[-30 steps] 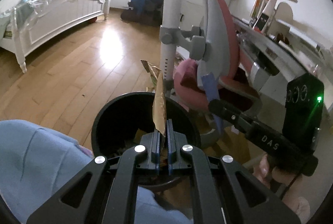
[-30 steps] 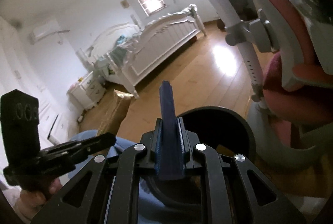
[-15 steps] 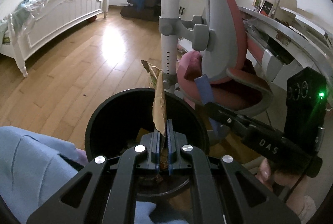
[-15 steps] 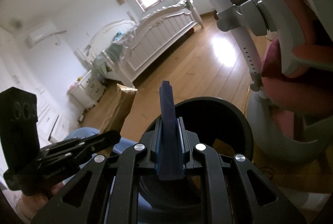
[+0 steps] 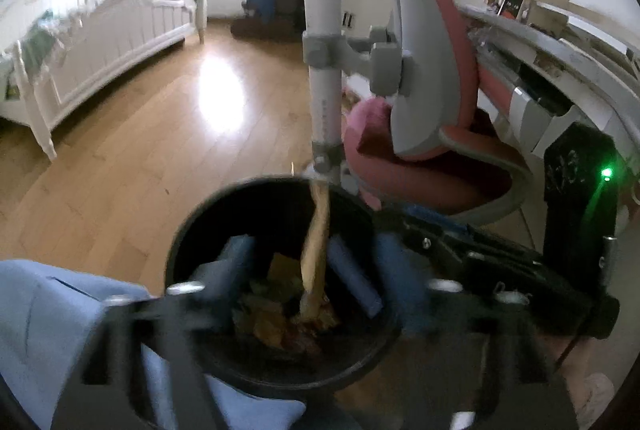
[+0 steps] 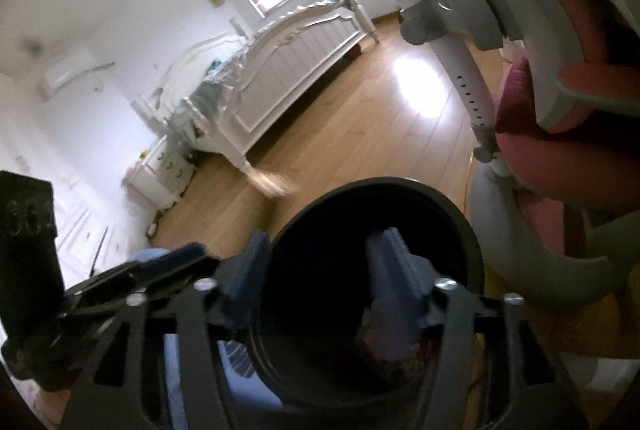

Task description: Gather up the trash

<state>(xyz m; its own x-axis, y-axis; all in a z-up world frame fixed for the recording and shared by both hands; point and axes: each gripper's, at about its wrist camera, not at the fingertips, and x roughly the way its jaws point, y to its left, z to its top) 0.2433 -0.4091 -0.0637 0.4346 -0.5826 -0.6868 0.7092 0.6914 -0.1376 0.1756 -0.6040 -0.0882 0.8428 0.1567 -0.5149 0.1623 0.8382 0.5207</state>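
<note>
A black trash bin [image 5: 173, 254] stands right below both grippers, with crumpled wrappers at its bottom. My left gripper [image 5: 294, 262] is over its mouth and its jaws are opening. A gold wrapper [image 5: 316, 250] drops, blurred, between the fingers, and neither pad presses it. In the right wrist view my right gripper [image 6: 322, 270] hangs over the same bin [image 6: 380, 184], jaws opening, nothing gripped. A pale bluish strip [image 6: 386, 334] shows low inside the bin. The gold wrapper [image 6: 274, 185] appears there as a blur off the left gripper [image 6: 120, 282].
A pink and grey desk chair [image 5: 424, 110] on a white post stands just behind the bin, with a curved desk [image 5: 560, 70] to its right. A white bed [image 5: 100, 42] is far left across wooden floor. The person's light blue clothing [image 5: 60, 318] is beside the bin.
Both grippers went from shut to open. The gold wrapper left the left jaws and falls into the bin. The blue strip is gone from between the right fingers.
</note>
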